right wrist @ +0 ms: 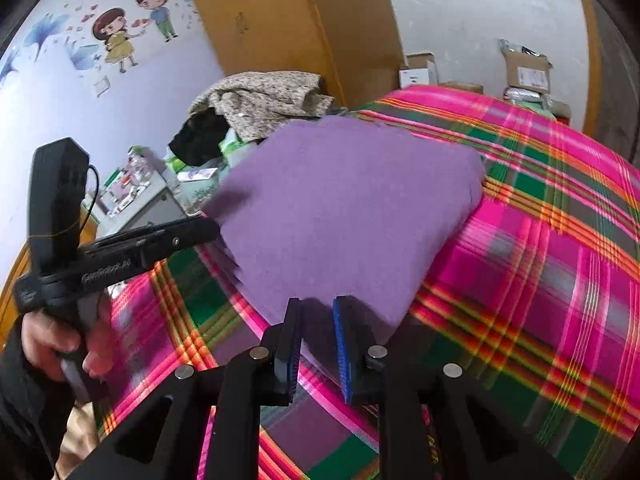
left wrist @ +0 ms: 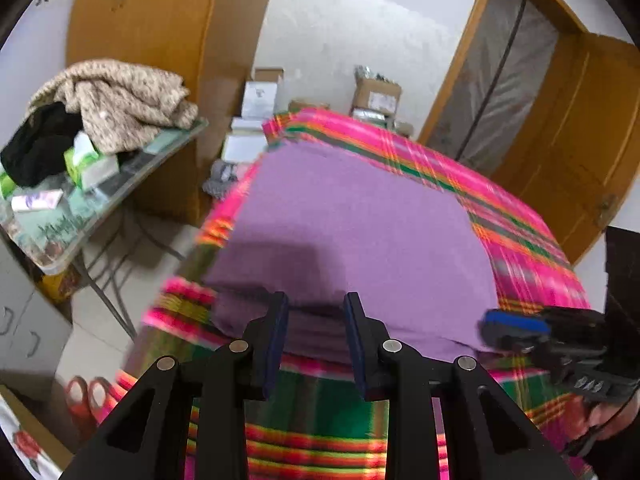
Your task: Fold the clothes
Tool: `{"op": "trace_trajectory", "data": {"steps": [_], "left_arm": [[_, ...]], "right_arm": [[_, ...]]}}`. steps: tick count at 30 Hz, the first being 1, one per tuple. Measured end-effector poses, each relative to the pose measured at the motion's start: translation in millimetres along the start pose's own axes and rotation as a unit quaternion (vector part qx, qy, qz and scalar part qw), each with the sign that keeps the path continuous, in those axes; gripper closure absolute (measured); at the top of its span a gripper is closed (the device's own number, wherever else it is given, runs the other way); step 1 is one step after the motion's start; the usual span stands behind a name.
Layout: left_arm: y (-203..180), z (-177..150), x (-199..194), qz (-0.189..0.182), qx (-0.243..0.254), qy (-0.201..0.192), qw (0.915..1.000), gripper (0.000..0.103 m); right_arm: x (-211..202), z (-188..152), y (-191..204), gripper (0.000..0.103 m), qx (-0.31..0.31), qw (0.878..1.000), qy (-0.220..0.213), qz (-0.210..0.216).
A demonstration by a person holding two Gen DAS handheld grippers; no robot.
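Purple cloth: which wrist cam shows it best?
Right wrist: the purple cloth lies nearly whole on the plaid cover, edges and layered left side visible. Left wrist shows it too, but blurrier, with its near edge behind that gripper's fingers.

We see motion blur smearing the plaid bedspread (left wrist: 520, 248) and the purple cloth's (left wrist: 352, 232) near edge. The left gripper (left wrist: 316, 320) hides the cloth's hem. Box labels (right wrist: 528, 76) read too small. The frame cuts off the left hand (right wrist: 60, 340).
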State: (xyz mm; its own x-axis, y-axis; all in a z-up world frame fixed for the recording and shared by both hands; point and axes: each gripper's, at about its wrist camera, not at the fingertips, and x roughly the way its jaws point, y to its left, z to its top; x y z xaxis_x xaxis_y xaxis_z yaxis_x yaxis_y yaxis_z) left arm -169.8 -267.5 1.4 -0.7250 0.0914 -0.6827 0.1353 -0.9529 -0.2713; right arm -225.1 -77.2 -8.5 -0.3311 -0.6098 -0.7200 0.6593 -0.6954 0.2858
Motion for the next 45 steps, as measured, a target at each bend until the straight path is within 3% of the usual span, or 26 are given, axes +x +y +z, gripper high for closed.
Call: {"op": "trace_trajectory", "data": {"steps": [8, 17, 27, 28, 30, 40, 45], "left_arm": [[-48, -33, -43, 0.000, 0.027, -0.023, 0.9994, 0.074], [-68, -84, -92, 0.045, 0.000, -0.023, 0.9987, 0.074], [-101, -102, -125, 0.078, 0.007, -0.044, 0.9960, 0.068], [-104, -104, -127, 0.077, 0.007, -0.045, 0.9960, 0.060], [-109, -107, -129, 0.072, 0.007, -0.048, 0.9962, 0.054], [-117, -113, -138, 0.082, 0.006, -0.066, 0.9944, 0.054], [-120, -114, -140, 0.147, 0.021, -0.074, 0.9862, 0.054]], "right_arm": [[-59, -26, 8, 0.084, 0.000, 0.999, -0.037, -0.003], [-109, -82, 16, 0.074, 0.002, 0.998, -0.050, -0.032], [-138, -126, 18, 0.070, 0.009, 0.997, -0.058, -0.058], [-140, -129, 19, 0.070, 0.009, 0.996, -0.059, -0.060], [-144, -132, 20, 0.070, 0.008, 0.996, -0.061, -0.061], [-151, -136, 22, 0.070, 0.011, 0.995, -0.067, -0.066], [-149, -134, 25, 0.069, 0.009, 0.996, -0.066, -0.063]]}}
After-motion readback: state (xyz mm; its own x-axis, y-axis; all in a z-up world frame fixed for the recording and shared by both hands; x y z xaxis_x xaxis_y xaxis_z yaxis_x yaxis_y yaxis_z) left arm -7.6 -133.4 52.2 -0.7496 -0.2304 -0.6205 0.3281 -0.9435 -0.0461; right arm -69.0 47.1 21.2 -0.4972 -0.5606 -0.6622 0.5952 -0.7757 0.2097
